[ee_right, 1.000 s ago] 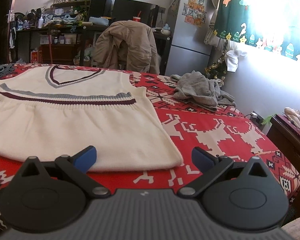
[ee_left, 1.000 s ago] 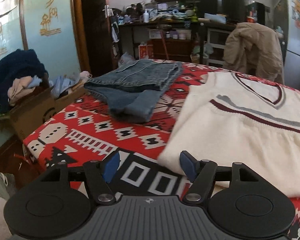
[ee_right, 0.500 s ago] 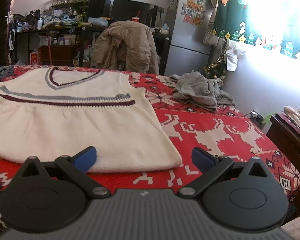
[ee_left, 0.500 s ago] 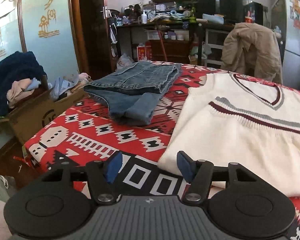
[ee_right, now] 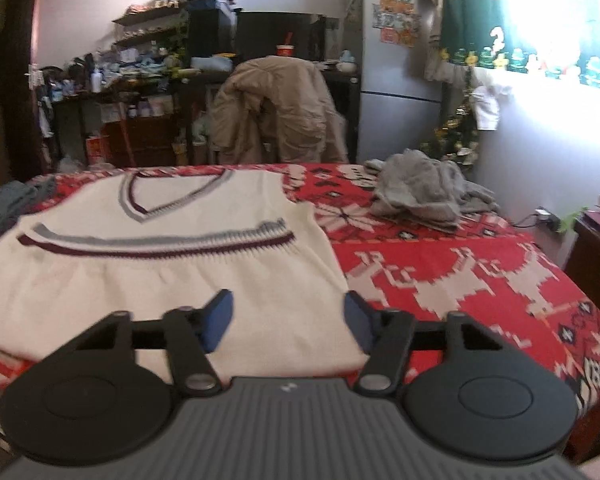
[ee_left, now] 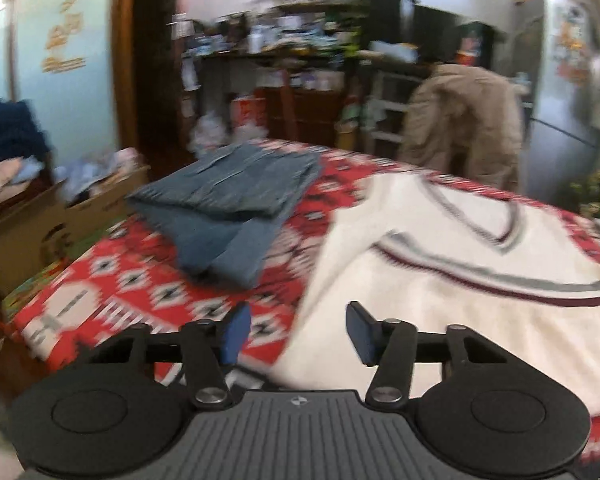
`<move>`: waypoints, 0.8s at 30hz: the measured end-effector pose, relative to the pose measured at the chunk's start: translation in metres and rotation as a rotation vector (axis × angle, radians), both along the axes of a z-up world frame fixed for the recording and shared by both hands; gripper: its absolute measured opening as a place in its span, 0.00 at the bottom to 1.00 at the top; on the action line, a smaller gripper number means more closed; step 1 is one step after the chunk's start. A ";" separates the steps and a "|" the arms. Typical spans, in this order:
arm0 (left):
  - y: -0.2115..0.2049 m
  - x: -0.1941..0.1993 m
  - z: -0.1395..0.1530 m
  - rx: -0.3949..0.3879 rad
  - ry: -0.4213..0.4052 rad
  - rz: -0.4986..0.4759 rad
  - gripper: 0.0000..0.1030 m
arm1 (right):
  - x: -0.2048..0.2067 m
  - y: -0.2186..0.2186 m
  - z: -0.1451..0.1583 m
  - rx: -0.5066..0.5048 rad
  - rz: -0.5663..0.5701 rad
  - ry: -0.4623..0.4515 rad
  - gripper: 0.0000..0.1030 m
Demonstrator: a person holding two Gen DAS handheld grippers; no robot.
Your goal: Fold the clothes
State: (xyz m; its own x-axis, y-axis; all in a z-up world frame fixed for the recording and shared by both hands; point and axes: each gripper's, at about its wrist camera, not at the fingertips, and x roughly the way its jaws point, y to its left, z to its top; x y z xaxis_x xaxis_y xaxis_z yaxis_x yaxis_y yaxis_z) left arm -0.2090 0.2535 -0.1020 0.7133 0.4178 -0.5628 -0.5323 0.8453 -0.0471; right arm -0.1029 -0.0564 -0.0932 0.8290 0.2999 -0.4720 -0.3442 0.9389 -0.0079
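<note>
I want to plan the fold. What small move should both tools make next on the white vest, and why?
Probably finish closing on the hem. The left tool and right tool are closing at the near corners of the white vest, which lies flat and unfolded on the red cloth; neither pinches it yet.

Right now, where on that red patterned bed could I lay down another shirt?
Bare red blanket lies between the cream vest and the grey heap, toward the near right edge. The left side is crowded: folded jeans sit close beside the vest.
</note>
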 end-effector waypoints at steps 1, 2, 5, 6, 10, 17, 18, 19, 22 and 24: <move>-0.001 0.006 0.003 -0.005 -0.001 -0.038 0.35 | 0.003 0.001 0.004 0.004 0.017 0.003 0.43; -0.002 0.014 0.005 -0.004 0.009 -0.082 0.27 | 0.007 0.003 0.008 -0.006 0.048 -0.002 0.39; 0.000 0.041 0.005 -0.006 0.052 -0.190 0.15 | 0.023 0.005 0.019 0.009 0.156 0.016 0.35; 0.001 0.051 0.004 -0.007 0.068 -0.223 0.14 | 0.031 0.005 0.022 0.014 0.187 0.030 0.35; 0.013 0.084 -0.013 -0.076 0.158 -0.280 0.07 | 0.063 0.007 0.021 -0.029 0.228 0.083 0.19; 0.020 0.103 -0.021 -0.094 0.167 -0.291 0.06 | 0.099 0.010 -0.010 -0.033 0.207 0.198 0.17; 0.021 0.105 -0.020 -0.090 0.164 -0.289 0.06 | 0.101 0.011 -0.013 -0.036 0.203 0.194 0.17; 0.022 0.106 -0.019 -0.090 0.159 -0.285 0.06 | 0.104 0.014 -0.014 -0.047 0.206 0.189 0.17; 0.027 0.094 -0.010 -0.139 0.118 -0.282 0.07 | 0.108 0.016 -0.010 -0.040 0.205 0.173 0.17; 0.027 0.084 -0.006 -0.145 0.125 -0.296 0.07 | 0.106 0.011 -0.005 -0.004 0.201 0.176 0.17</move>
State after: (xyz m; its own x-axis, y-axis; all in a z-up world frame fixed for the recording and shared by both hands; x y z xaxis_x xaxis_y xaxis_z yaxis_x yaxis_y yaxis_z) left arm -0.1255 0.2801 -0.1076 0.7135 0.1126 -0.6916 -0.2740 0.9532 -0.1275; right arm 0.0035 -0.0452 -0.0980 0.6577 0.4484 -0.6053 -0.5204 0.8514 0.0654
